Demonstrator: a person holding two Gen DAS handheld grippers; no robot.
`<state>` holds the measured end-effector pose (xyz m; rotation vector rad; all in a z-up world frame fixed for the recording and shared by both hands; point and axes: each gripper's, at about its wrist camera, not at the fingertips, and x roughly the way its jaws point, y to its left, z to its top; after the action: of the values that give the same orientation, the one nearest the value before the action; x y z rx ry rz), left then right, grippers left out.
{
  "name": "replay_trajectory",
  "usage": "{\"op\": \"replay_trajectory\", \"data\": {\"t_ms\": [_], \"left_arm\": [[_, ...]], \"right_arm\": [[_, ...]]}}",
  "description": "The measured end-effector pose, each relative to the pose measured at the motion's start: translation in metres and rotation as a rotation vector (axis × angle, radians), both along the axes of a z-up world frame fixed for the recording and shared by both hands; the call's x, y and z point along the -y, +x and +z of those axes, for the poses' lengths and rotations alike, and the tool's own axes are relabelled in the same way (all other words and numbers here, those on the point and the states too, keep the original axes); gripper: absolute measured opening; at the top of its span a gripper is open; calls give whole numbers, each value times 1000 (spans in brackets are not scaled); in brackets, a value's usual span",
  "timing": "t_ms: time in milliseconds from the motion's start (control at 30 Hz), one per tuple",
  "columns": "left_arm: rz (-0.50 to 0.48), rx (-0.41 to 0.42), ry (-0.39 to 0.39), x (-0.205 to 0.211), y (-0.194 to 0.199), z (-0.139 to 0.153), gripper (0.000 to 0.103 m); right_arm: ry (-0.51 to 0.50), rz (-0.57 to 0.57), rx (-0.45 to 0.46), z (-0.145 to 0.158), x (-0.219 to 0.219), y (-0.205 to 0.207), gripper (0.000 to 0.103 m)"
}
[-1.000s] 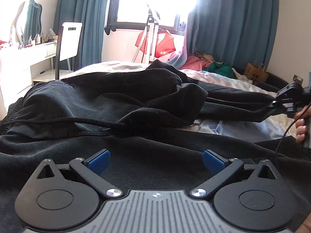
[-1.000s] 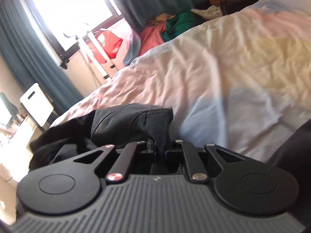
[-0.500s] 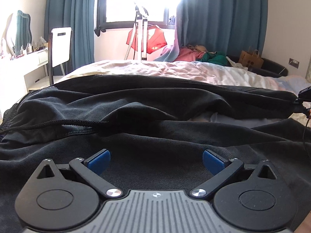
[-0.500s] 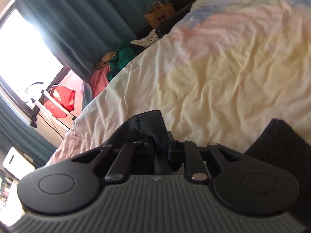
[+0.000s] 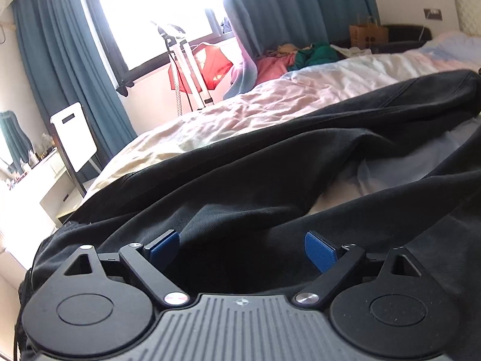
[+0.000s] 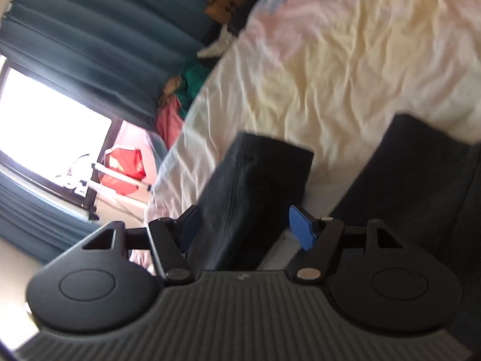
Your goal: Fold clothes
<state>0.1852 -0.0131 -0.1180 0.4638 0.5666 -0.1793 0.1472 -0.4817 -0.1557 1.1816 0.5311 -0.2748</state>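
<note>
While the black trousers (image 5: pixel 270 162) lie stretched along the bed (image 6: pixel 345 60), their leg end sits between the jaws of the right gripper (image 6: pixel 252 225), which have just been opening and released it. The left gripper (image 5: pixel 242 245), jaws wide and empty, hovers over the waist end.

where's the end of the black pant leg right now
In the right wrist view the black pant leg end lies on the pale bedsheet, between the open right gripper fingers, whose jaws have just been opening.

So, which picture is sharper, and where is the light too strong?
Left wrist view: sharp, but the window is blown out white, and the black garment stays very dark. Right wrist view: motion-blurred across the bedsheet, with window glare at the left edge; fisheye bending in both.
</note>
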Motion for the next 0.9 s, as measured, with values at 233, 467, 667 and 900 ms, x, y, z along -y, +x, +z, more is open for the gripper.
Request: {"op": "replay_trajectory", "data": {"t_ms": [233,467,667,900], "left_arm": [[-28,-32,37,-1,41,-29,92],[-19,-18,-1,-12,58,-34,21],[-68,47,-85,-25,52,-19,12],[-205,18,-296,-57,24,23,11]], "right_arm": [[98,3,-26,-51,0,31,67],[-90,-76,38,-43,10,63,47],[-163,-190,126,-16,21,63,5],[-344,-159,209,36,30,58,5]]}}
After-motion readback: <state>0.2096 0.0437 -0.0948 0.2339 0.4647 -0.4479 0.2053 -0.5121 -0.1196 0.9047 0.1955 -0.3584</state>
